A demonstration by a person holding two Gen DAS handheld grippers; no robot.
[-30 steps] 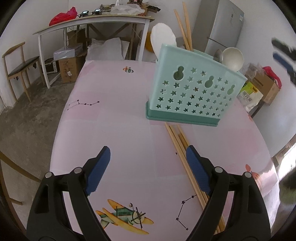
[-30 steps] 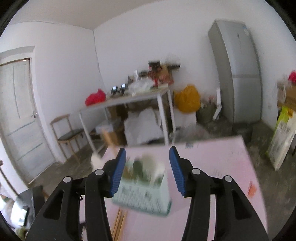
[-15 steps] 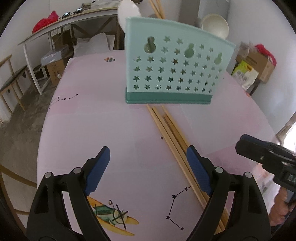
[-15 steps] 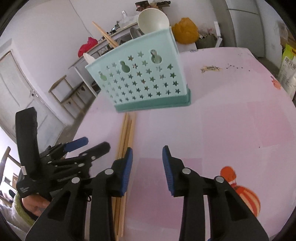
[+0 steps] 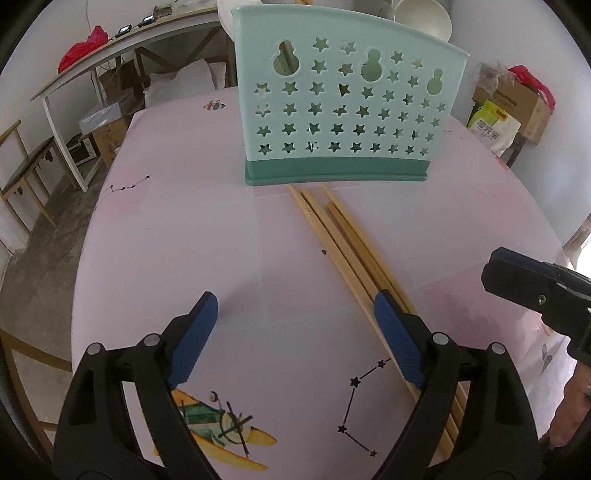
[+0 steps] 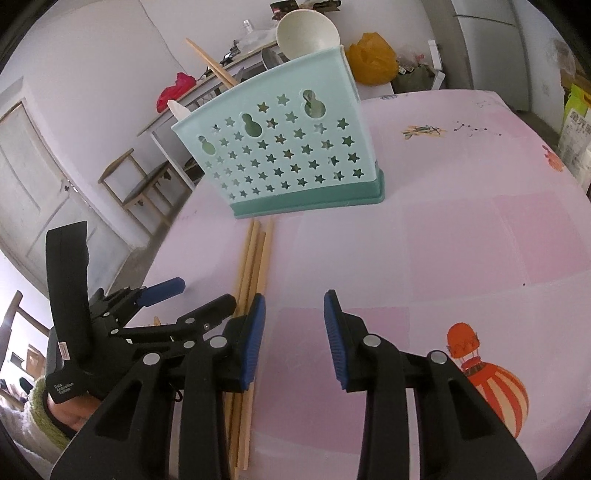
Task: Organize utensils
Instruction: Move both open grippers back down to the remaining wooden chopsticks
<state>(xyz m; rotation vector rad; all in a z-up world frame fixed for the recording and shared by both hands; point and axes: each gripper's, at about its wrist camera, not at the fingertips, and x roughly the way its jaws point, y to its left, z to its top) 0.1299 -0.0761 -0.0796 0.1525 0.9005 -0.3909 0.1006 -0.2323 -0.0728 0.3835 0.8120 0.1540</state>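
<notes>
Several wooden chopsticks (image 5: 343, 236) (image 6: 255, 266) lie side by side on the pink tablecloth, running from the foot of the mint star-punched utensil holder (image 5: 347, 110) (image 6: 291, 158) toward me. The holder stands upright with a white ladle (image 6: 306, 33), a white spoon and two chopsticks in it. My left gripper (image 5: 295, 306) (image 6: 207, 292) hangs wide open low over the cloth, its right finger over the loose chopsticks. My right gripper (image 6: 294, 306) (image 5: 535, 284) stands narrowly open with nothing between its pads, its left finger just right of the chopsticks.
The pink table (image 6: 461, 240) curves away to an edge on the left and right. Behind it stand a white side table (image 5: 110, 55), a wooden chair (image 6: 136, 181), cardboard boxes (image 5: 517, 99) and a grey fridge (image 6: 491, 40). A person's hand holds each gripper.
My right gripper dropped from facing the room down to the table beside the chopsticks and its jaws narrowed. My left gripper sank and drew closer to the holder, still wide open.
</notes>
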